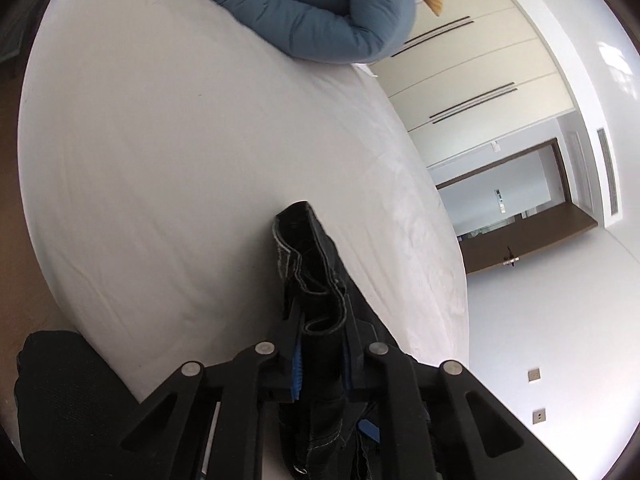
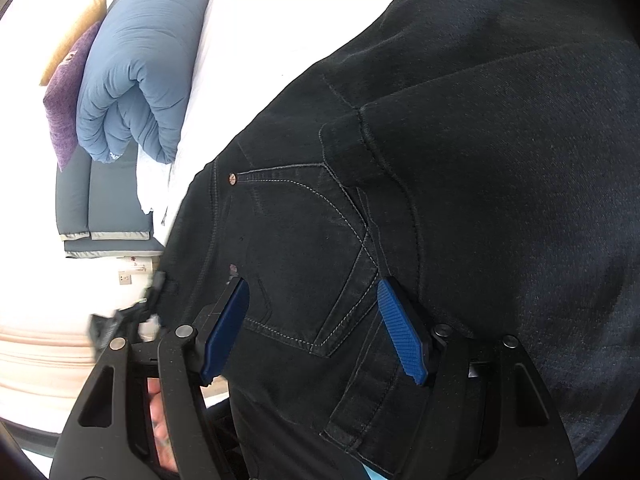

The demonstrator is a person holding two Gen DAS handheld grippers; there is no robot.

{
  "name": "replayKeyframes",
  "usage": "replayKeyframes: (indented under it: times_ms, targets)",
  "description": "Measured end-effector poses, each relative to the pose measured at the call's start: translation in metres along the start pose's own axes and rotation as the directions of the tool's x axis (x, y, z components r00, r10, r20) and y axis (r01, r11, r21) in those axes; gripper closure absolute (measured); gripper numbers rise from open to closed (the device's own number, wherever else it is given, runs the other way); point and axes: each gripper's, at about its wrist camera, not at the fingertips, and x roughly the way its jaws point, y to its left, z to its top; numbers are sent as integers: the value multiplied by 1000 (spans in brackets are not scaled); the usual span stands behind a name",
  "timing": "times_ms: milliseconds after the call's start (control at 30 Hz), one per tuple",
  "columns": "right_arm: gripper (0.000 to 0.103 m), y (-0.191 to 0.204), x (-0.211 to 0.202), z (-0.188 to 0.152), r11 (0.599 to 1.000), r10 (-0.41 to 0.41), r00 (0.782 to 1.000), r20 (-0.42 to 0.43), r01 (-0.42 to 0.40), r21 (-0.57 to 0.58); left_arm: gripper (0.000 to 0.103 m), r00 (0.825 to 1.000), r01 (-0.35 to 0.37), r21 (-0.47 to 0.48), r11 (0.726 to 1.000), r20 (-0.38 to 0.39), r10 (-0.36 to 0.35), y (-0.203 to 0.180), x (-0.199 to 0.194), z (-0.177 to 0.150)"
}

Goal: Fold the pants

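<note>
In the left wrist view, the left gripper [image 1: 320, 344] is clamped tight on a bunched, stitched edge of the black pants [image 1: 316, 280], which stands up between its fingers. The gripper is tilted, pointing out over the white bed [image 1: 180, 152], so the pants' edge is lifted above the sheet. A rolled blue duvet [image 1: 320, 12] lies at the bed's far end, and white wardrobe doors [image 1: 472, 72] stand beyond the bed's edge.

In the right wrist view, the right gripper [image 2: 316, 320] is spread wide, its blue pads [image 2: 402, 336] either side of a back pocket [image 2: 304, 248] of the pants [image 2: 480, 160], gripping nothing. The pants fill most of the view, draped over the bed. The blue duvet [image 2: 140, 68] and a purple cushion [image 2: 66, 96] sit at the bed's far end.
</note>
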Motion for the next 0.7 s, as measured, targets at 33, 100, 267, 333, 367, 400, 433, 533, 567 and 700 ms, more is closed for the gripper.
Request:
replayKeyframes:
  times_ms: [33, 100, 267, 333, 367, 400, 433, 533, 567, 700]
  targets:
    - [37, -1, 1, 0, 1000, 2, 1000, 2, -2, 0, 89, 1000, 4, 35, 999, 5, -4, -12, -2, -2]
    - [38, -3, 2, 0, 1000, 11, 1000, 8, -11, 1, 89, 1000, 6, 104, 995, 11, -8, -35, -5, -7]
    - [37, -6, -8, 3, 994, 102, 995, 19, -103, 28, 89, 1000, 19, 287, 958, -6, -18, -92, -5, -35]
    - [37, -13, -31, 6, 976, 201, 975, 98, -208, 68, 89, 1000, 18, 368, 930, -19, -12, -116, -1, -51]
    - [37, -15, -44, 8, 966, 240, 962, 130, -250, 63, 89, 1000, 18, 399, 917, -27, -8, -125, 3, -58]
    - [37, -16, -56, 11, 959, 268, 952, 148, -278, 53, 89, 999, 16, 440, 898, -34, -1, -135, 6, -67]
    - [36, -17, -67, 14, 950, 299, 942, 155, -309, 43, 89, 999, 13, 485, 874, -40, 8, -146, 11, -79]
    - [35, -17, -95, 20, 926, 373, 915, 152, -377, 0, 89, 997, 13, 593, 805, -69, 35, -173, 26, -114]
    - [35, -16, -102, 20, 924, 380, 913, 148, -382, -18, 89, 996, 15, 627, 779, -77, 43, -180, 31, -127]
    - [30, -18, -119, 17, 927, 375, 919, 121, -370, -61, 89, 989, 31, 733, 679, -120, 85, -196, 48, -176]
